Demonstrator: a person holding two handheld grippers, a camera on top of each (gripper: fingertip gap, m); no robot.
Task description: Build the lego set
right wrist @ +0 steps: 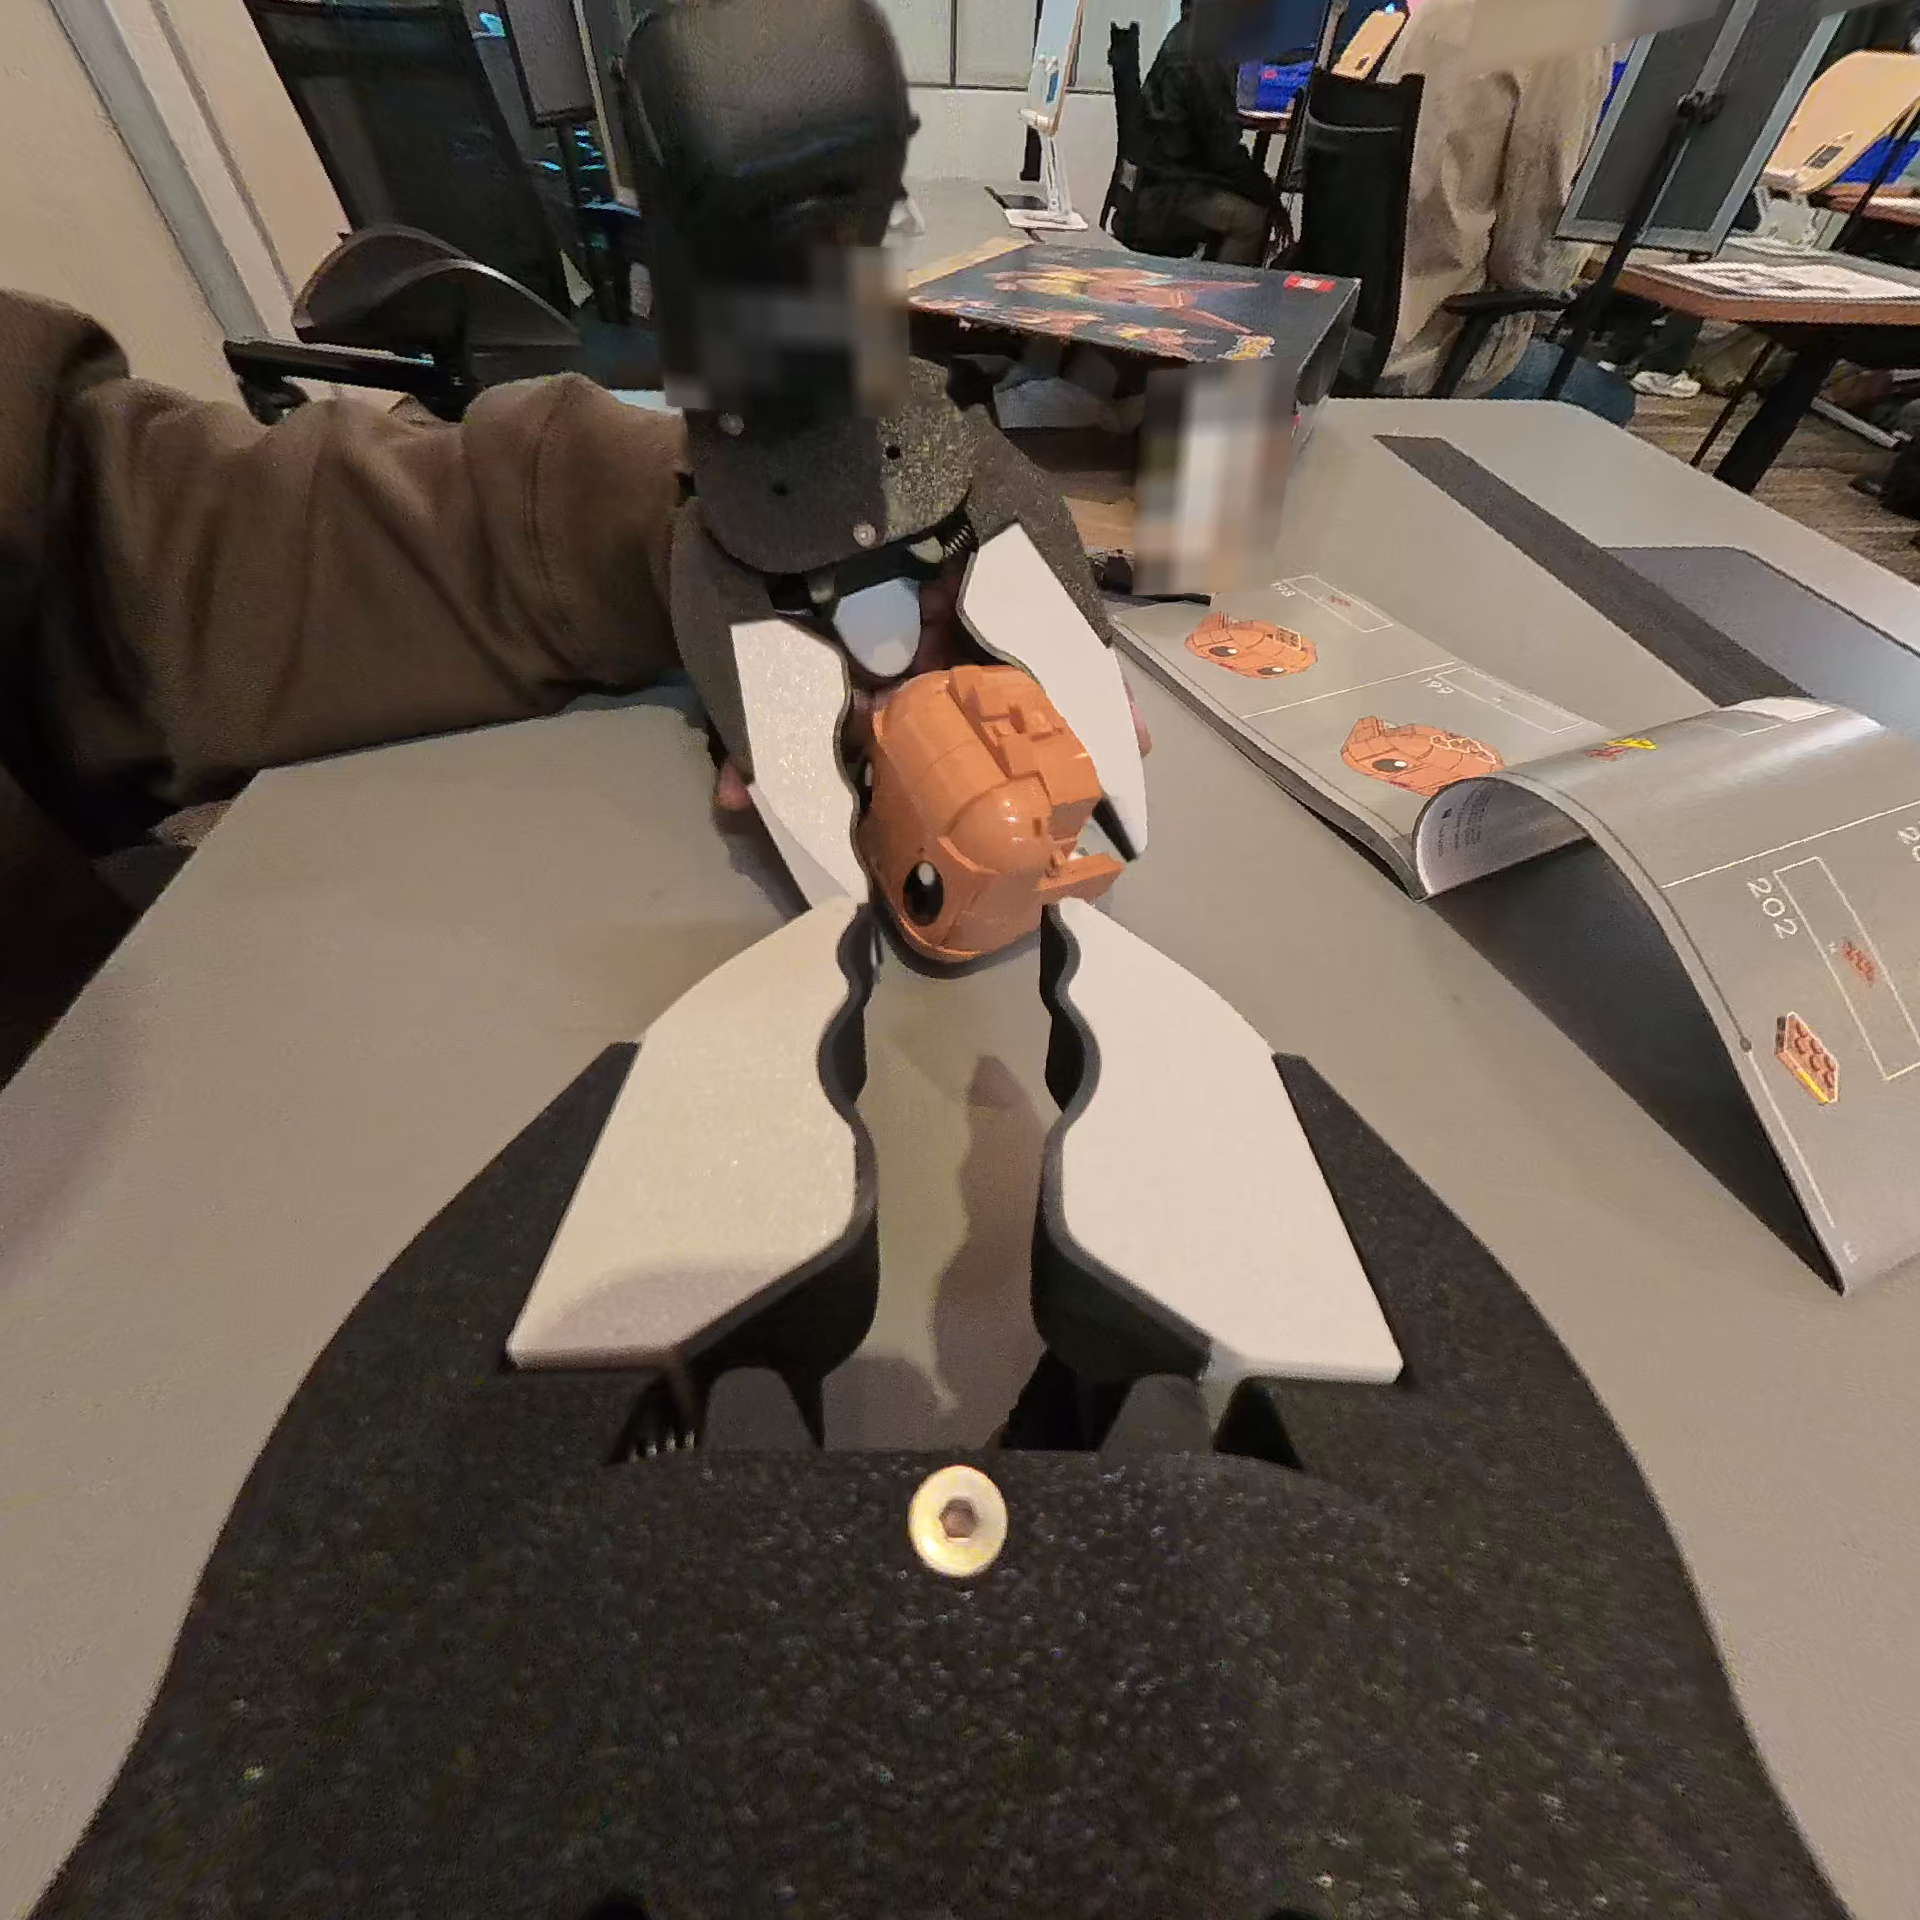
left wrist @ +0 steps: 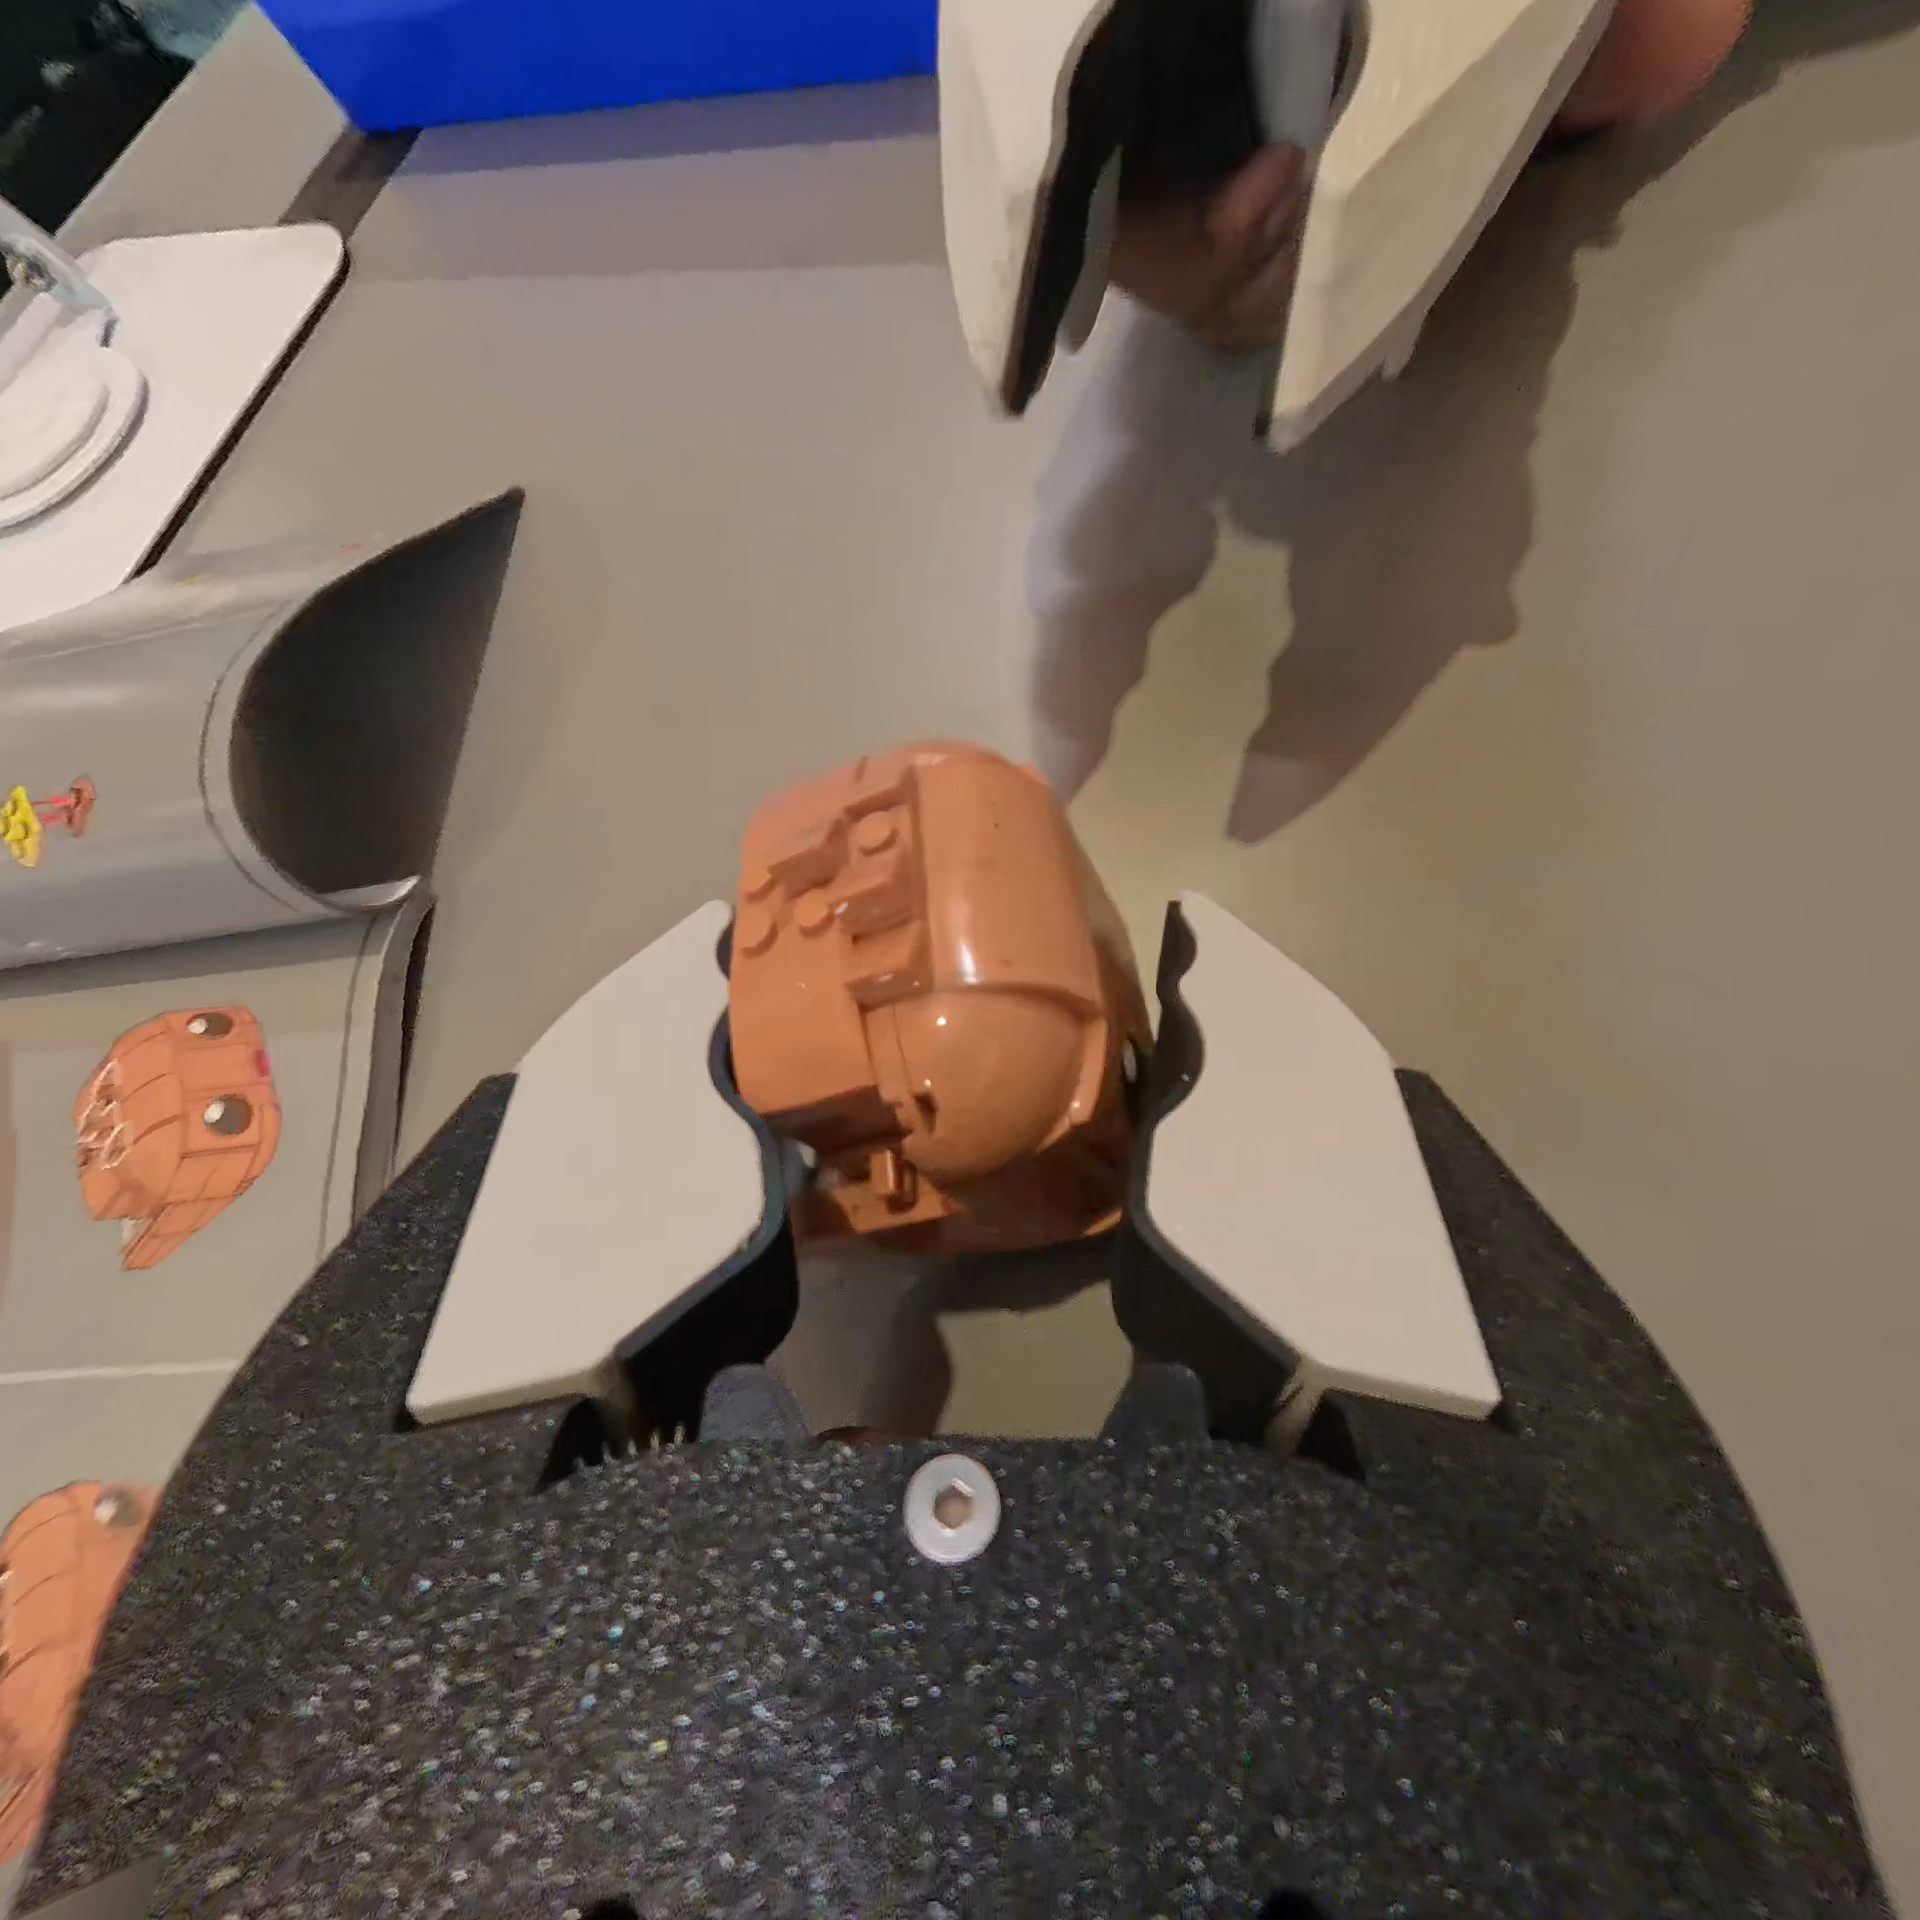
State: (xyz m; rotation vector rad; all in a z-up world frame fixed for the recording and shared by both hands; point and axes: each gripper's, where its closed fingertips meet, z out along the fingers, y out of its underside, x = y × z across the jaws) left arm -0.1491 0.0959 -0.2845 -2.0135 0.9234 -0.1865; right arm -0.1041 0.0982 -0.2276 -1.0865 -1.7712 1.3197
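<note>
lego head (left wrist: 920, 997) sits clamped between the left gripper (left wrist: 951, 935) fingers; right gripper (right wrist: 951, 935) fingers empty, parted just beside it.

Left claw's (left wrist: 940, 1049) pads hide the orange head's (left wrist: 914, 997) sides.

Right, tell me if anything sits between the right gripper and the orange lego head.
Nothing visible does. The right gripper is open and empty, its tips close in front of the orange lego head, which the left gripper holds above the grey table. Only open air shows between them; the instruction booklet lies off to one side.
</note>
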